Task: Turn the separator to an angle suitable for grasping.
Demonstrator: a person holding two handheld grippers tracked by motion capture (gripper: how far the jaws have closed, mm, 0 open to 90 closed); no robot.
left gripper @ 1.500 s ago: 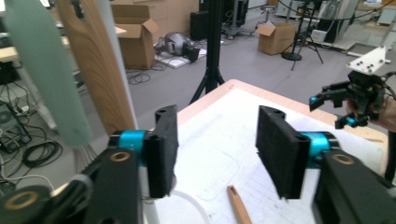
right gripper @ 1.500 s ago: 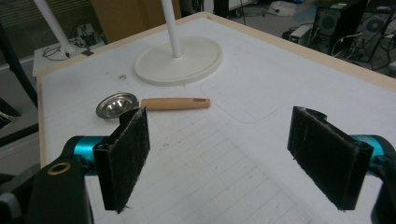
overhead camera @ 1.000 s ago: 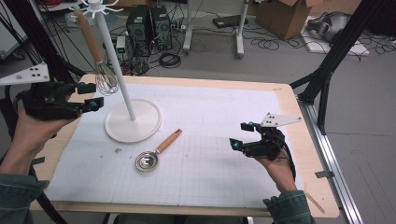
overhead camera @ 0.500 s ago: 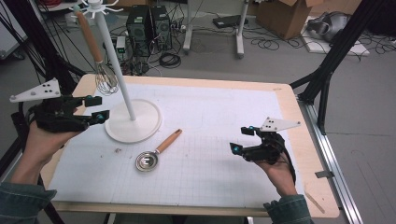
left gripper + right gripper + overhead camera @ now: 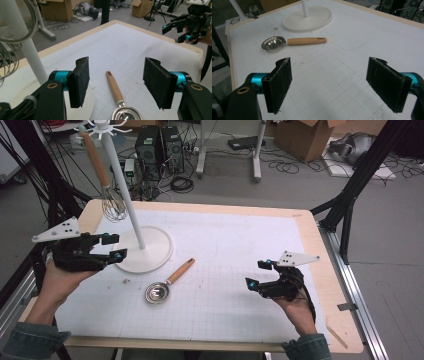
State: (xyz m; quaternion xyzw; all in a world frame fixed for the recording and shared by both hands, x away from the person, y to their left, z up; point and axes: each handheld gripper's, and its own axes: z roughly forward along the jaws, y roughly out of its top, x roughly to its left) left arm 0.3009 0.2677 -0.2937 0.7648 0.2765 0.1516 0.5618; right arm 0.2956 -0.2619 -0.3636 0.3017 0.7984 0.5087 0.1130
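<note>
A small metal scoop with a wooden handle (image 5: 169, 282) (image 5: 117, 93) (image 5: 294, 41) lies on the white gridded mat, just right of the stand's round base. A white rack stand (image 5: 131, 207) (image 5: 306, 15) rises from that base, and a wire whisk with a wooden handle (image 5: 102, 175) hangs from its top hooks. My left gripper (image 5: 115, 247) (image 5: 117, 82) hovers at the mat's left edge beside the base, open and empty, its jaws pointing at the scoop. My right gripper (image 5: 257, 274) (image 5: 337, 86) stays low over the mat's right side, open with nothing between its pads.
The wooden table edge (image 5: 320, 240) frames the mat. Black frame legs (image 5: 360, 175) stand at the back right, with computer towers, cables and cardboard boxes on the floor behind. The whisk's wire loops (image 5: 12, 27) hang close to my left gripper.
My left gripper has come down and moved right, toward the stand's base and the scoop. The right gripper has hardly moved, and the scoop lies where it was.
</note>
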